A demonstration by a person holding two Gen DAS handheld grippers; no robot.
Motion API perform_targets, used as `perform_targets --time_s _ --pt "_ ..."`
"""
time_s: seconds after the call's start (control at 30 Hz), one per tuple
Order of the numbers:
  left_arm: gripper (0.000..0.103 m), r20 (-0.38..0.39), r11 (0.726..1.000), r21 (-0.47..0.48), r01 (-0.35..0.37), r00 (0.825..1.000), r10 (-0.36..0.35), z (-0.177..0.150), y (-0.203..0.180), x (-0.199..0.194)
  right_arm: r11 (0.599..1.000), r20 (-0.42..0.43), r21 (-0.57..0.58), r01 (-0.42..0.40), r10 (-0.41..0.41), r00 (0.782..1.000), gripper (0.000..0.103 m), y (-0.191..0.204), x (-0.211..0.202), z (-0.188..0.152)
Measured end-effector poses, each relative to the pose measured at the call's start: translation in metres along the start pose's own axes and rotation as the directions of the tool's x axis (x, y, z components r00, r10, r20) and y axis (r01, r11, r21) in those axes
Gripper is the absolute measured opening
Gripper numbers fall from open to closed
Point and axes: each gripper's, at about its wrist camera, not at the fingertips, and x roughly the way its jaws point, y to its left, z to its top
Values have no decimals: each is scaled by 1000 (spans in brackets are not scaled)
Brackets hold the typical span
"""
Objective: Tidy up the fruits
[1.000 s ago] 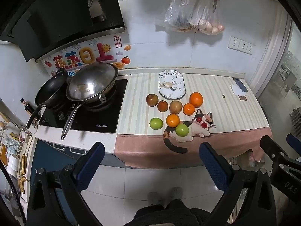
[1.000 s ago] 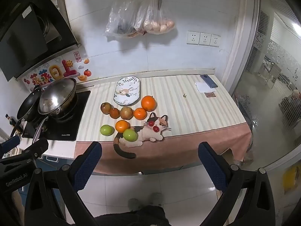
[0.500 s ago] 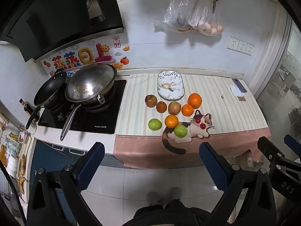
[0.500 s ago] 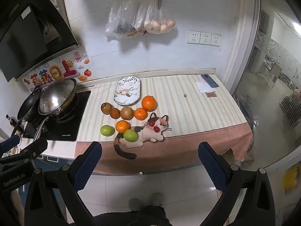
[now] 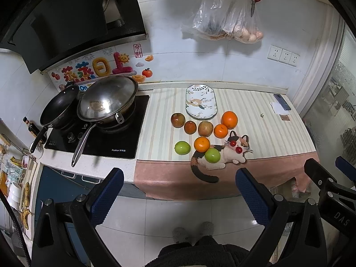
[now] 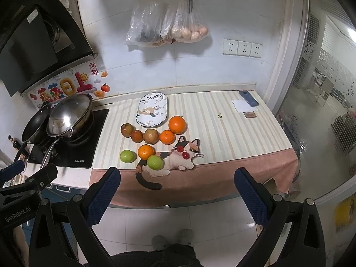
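Both claws hung spread wide and empty over the floor, short of the tabletop [image 5: 267, 120]; the left claw [image 5: 178, 191] and right claw [image 6: 176, 190] had barely shifted from a second before. The fruits had not moved: three oranges [image 5: 229, 119], three brownish apples [image 5: 205, 128] and two green apples [image 5: 182, 147] clustered just in front of the empty plate [image 5: 201, 101], one green apple [image 6: 155, 162] lying on the cat mat [image 6: 178, 162].

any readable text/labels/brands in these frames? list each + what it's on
"GenRobot.AI": left gripper body, in the right wrist view.
"DAS": right gripper body, cut off by the frame edge.
"蒸蒸日上": wall sticker.
Red seal above the sticker: too small to read.
Cooktop front brand: too blurred to read.
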Motion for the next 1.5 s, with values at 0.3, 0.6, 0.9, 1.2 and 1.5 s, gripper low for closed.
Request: perform_targets --time_s 0.3,0.6,0.9,1.2,1.5 --pt "103 -1 1000 0 5 1000 -5 3 0 -6 1000 -1 0 0 0 1000 103 0 -2 2" --pt "103 0 1000 -2 4 1000 -4 4 -2 -8 1000 1 4 -3 3 1000 103 -1 -5 3" --pt "103 -1 1000 -5 7 1000 -7 3 -2 -10 1000 -3 6 -10 10 1000 103 -3 -9 1" --pt "103 3 1000 -7 7 1000 -7 4 -3 -12 1000 -2 8 -10 10 1000 103 -3 -9 2" --pt "103 6 1000 -10 12 1000 -12 6 -3 -16 1000 16 15 -11 11 1000 103 -3 -13 6"
